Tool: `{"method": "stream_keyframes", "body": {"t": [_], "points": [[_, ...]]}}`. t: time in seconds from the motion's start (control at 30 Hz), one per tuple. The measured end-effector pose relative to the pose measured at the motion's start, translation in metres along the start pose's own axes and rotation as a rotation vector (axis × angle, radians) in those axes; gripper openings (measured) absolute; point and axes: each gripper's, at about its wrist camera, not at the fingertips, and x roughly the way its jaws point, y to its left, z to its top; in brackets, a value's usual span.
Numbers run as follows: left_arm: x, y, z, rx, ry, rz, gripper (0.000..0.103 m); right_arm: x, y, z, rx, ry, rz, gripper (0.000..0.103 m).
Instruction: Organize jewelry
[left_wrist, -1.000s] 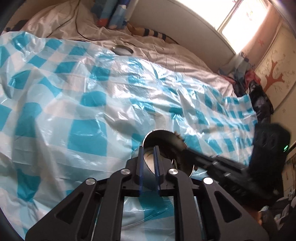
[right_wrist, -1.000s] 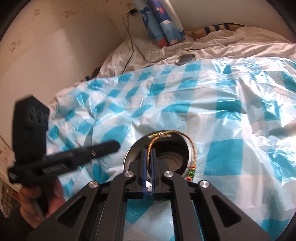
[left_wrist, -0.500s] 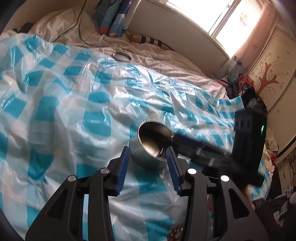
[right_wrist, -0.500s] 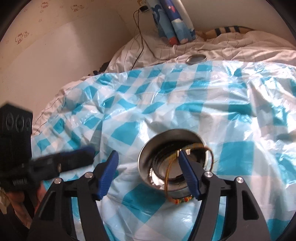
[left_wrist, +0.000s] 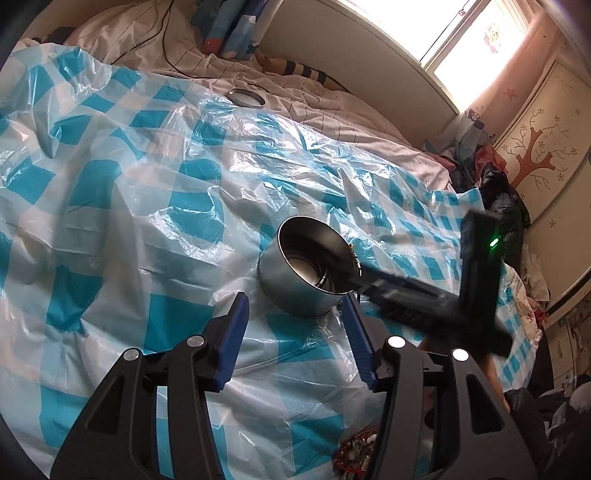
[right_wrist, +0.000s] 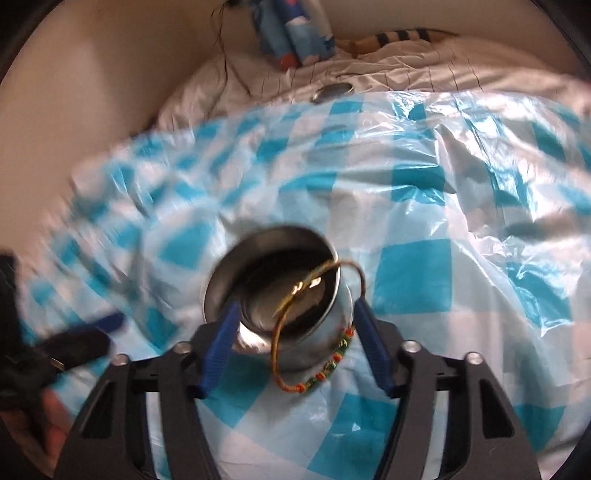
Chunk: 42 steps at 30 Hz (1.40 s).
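Both my left gripper (left_wrist: 293, 334) and right gripper (right_wrist: 293, 345) stand released. The bracelet (right_wrist: 312, 325) hangs half over the tin's (right_wrist: 273, 291) rim at frame centre. I judge a nudge on the soft bed (right_wrist: 413, 273) could tip it out.

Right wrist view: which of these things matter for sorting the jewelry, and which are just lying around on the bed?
Part of the job:
- metal tin
- beaded bracelet, draped over the tin's rim
- round metal lid
- jewelry pile
- right gripper, left gripper, both open

Just lying about:
- checked plastic sheet
- black cable
- blue plush toy
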Motion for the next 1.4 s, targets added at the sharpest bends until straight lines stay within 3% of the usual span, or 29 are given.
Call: {"method": "stream_keyframes", "body": {"t": [0.03,0.1,0.3,0.63,0.83,1.07,1.27,1.4], "points": [[0.0,0.001,0.001,0.0,-0.001,-0.001,0.05,-0.001,0.001,-0.003,-0.007,-0.002,-0.027,0.04],[-0.002,0.002,0.003,-0.003,-0.006,-0.006,0.05,-0.005,-0.006,-0.006,0.015,-0.004,-0.048,0.024],[-0.008,0.002,0.004,-0.009,-0.019,-0.019,0.051,-0.016,-0.032,-0.014,0.136,-0.033,0.009,0.007],[-0.008,0.004,0.005,-0.013,-0.02,-0.023,0.052,-0.017,-0.053,-0.012,0.253,-0.081,0.149,0.009],[-0.006,0.003,0.004,-0.012,-0.008,-0.018,0.053,-0.021,-0.061,-0.011,0.273,-0.13,0.166,0.01],[-0.005,0.003,0.004,-0.01,-0.006,-0.015,0.054,-0.024,-0.063,-0.005,0.258,-0.147,0.19,0.014],[-0.004,0.001,0.002,-0.006,-0.004,-0.015,0.054,-0.049,-0.053,0.004,0.196,-0.253,0.143,0.005],[-0.003,0.001,0.002,-0.006,-0.004,-0.015,0.054,-0.064,-0.025,0.018,0.102,-0.277,0.171,0.005]]}}
